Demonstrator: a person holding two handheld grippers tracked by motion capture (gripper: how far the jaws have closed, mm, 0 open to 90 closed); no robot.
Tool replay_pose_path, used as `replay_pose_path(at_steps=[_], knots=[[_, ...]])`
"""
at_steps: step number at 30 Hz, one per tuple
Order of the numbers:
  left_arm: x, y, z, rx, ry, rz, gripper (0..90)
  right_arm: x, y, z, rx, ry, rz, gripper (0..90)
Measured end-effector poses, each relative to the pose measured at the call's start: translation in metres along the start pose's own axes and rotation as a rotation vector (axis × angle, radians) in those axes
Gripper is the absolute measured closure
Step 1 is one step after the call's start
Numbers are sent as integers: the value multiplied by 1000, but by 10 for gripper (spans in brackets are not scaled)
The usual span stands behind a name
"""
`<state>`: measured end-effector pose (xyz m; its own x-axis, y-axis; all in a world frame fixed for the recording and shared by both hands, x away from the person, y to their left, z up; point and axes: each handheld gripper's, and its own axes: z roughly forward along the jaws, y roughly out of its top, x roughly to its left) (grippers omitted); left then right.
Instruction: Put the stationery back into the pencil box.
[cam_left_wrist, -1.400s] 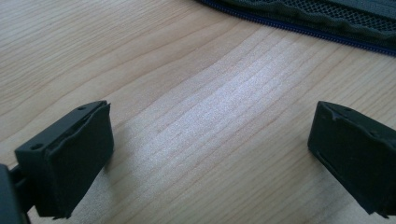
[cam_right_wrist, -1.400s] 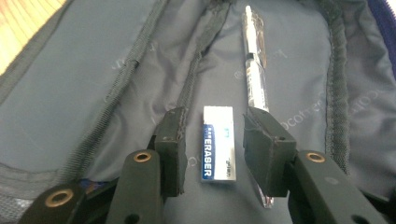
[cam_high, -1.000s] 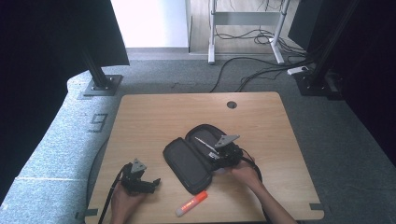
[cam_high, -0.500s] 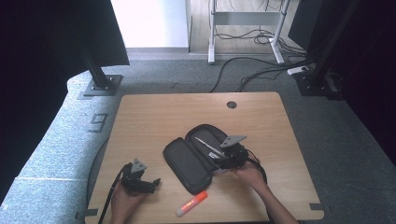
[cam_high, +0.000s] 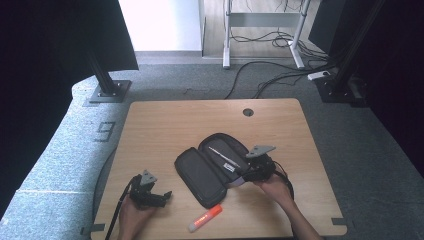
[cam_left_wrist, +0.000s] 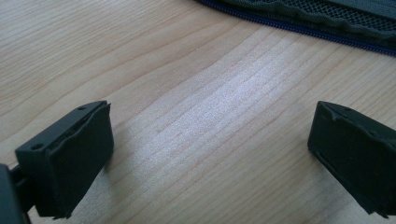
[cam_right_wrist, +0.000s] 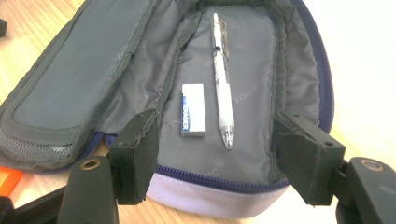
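- We have the wooden table (cam_high: 165, 125) before us, and on it the open pencil case (cam_high: 212, 167) lies just right of centre, its two halves spread flat and its long axis running on a slant from the near left to the far right.
- In the case's right half lie a white pen (cam_right_wrist: 222, 84) and a small white eraser (cam_right_wrist: 193, 110) side by side, both with their long axes along the case's length, the eraser nearer the case's near end.
- Our right gripper (cam_high: 245, 174) sits at the near right end of the case; its jaws have just been opening and now stand apart with nothing pressed between them, the case's end wall lying in the gap below.
- Our left gripper (cam_high: 162, 196) rests at the near left of the table, well apart from the case; its jaws stand wide apart over bare wood, with the case's zip edge (cam_left_wrist: 299, 25) beyond them.
- An orange glue stick (cam_high: 205, 218) lies loose on the table near the front edge, between our two hands, its long axis slanting from near left to far right, roughly parallel to the case.
- We judge the glue stick the next thing to go in: it lies slightly nearer our left gripper, ahead and to its right, so the jaws should close across its short width.
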<state>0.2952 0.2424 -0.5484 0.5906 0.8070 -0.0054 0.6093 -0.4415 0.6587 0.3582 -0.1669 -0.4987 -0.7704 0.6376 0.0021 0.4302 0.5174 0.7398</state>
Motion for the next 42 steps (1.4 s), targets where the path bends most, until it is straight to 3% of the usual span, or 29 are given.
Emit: replay_pose_path(at_steps=[10,33,42], knots=[[0,0,0,0,0,0,1,2,-8,-9,9,-17,-18,309],[0,0,0,0,0,0,1,-12,-31,-20,6,-37,50,256],[0,0,0,0,0,0,1,-15,-42,-11,36,-32,69,263]])
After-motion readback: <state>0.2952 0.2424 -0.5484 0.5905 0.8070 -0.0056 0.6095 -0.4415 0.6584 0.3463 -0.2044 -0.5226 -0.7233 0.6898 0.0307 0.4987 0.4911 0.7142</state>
